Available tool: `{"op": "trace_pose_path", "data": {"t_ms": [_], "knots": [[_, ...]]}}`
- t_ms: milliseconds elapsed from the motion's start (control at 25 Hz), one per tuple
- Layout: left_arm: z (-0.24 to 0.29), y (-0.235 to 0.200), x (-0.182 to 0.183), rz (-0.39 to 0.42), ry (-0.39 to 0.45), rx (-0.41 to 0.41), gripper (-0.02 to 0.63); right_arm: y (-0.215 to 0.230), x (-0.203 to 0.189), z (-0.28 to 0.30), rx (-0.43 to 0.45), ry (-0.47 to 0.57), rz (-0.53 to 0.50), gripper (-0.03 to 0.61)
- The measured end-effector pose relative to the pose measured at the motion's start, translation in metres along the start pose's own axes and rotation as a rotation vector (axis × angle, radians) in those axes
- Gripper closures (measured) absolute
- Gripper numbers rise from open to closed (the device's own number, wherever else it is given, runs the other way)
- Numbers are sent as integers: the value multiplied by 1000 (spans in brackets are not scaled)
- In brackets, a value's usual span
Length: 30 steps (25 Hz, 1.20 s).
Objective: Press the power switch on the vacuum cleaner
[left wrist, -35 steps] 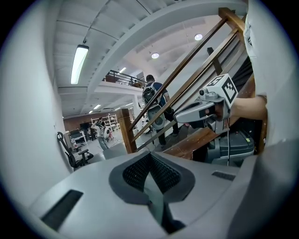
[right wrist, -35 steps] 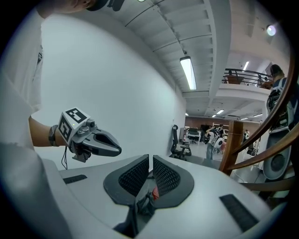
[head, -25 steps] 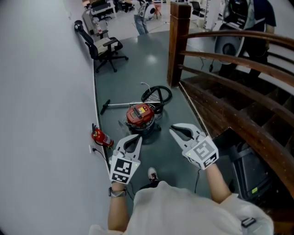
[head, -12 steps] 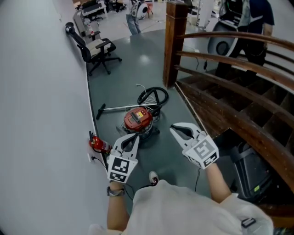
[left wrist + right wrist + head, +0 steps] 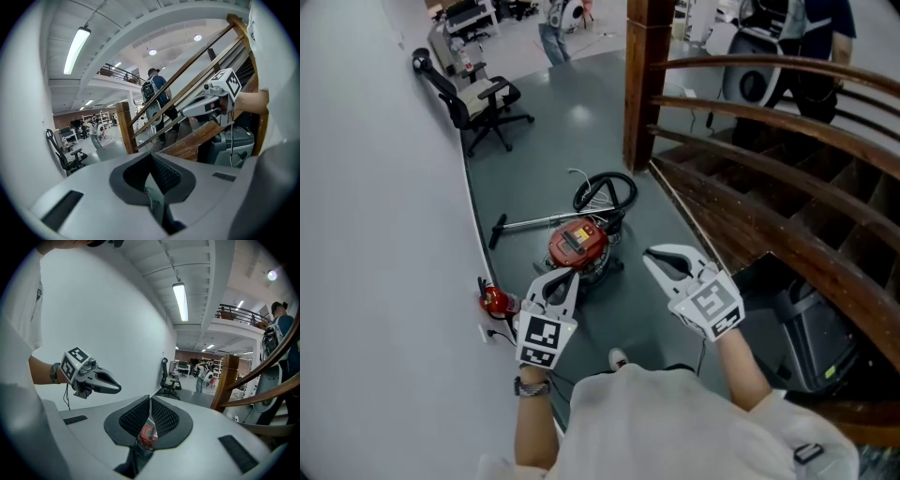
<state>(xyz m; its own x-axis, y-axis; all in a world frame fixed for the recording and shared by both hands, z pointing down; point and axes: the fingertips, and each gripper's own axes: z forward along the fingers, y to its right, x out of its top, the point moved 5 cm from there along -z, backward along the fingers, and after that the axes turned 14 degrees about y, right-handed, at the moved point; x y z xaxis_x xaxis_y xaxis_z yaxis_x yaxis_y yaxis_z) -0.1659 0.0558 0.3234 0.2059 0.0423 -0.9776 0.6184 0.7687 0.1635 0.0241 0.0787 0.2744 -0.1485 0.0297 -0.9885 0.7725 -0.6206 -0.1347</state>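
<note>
Looking steeply down at the red vacuum cleaner (image 5: pixel 578 246) sitting on the grey floor (image 5: pixel 572 141), between the white wall (image 5: pixel 375 234) and the wooden staircase (image 5: pixel 750 216). Noting its black hose (image 5: pixel 605 192) coiling just behind it and its metal wand (image 5: pixel 534 223) lying flat, pointing toward the wall. Holding the left gripper (image 5: pixel 572 273) out low in front, with its tips overlapping the near edge of the vacuum cleaner in the head view; not managing to judge contact from there. Clenching its jaws fully together on nothing, as the left gripper view confirms. Holding the right gripper (image 5: pixel 646 257) alongside, to the right of the machine and apart from it. Clenching those jaws tip to tip as well, gripping nothing, and glimpsing the vacuum cleaner small through the gap beneath the pads in the right gripper view. Spotting a red fire extinguisher (image 5: pixel 495 301) at the foot of the wall, a black office chair (image 5: pixel 473 98) farther off, and a person (image 5: pixel 153 91) with a backpack by the stairs.
</note>
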Motion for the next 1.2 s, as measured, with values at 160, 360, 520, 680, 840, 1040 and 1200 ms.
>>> {"op": "trace_pose_path", "data": {"t_ms": [160,360,520,680,840,1040,1200], "knots": [[10,-12,-6,6,-13,-14,615,1,-2,10,-14,-3,8,546],[22,-26,-10,10,-29,-17,615,6,-2,19,-32,1,17,546],[35,-34,-16,-2,-38,-11,615,15,-7,26,-29,-8,9,546],[54,-39,-25,-7,-55,-13,615,33,-16,34,-23,-22,15,546],[78,-48,-37,-15,-74,-14,615,56,-22,49,-19,-20,7,546],[119,-58,-51,-14,-59,-78,615,87,-40,72,-9,-33,22,546],[149,-74,-69,5,-120,-83,615,110,-57,92,14,-65,48,546]]}}
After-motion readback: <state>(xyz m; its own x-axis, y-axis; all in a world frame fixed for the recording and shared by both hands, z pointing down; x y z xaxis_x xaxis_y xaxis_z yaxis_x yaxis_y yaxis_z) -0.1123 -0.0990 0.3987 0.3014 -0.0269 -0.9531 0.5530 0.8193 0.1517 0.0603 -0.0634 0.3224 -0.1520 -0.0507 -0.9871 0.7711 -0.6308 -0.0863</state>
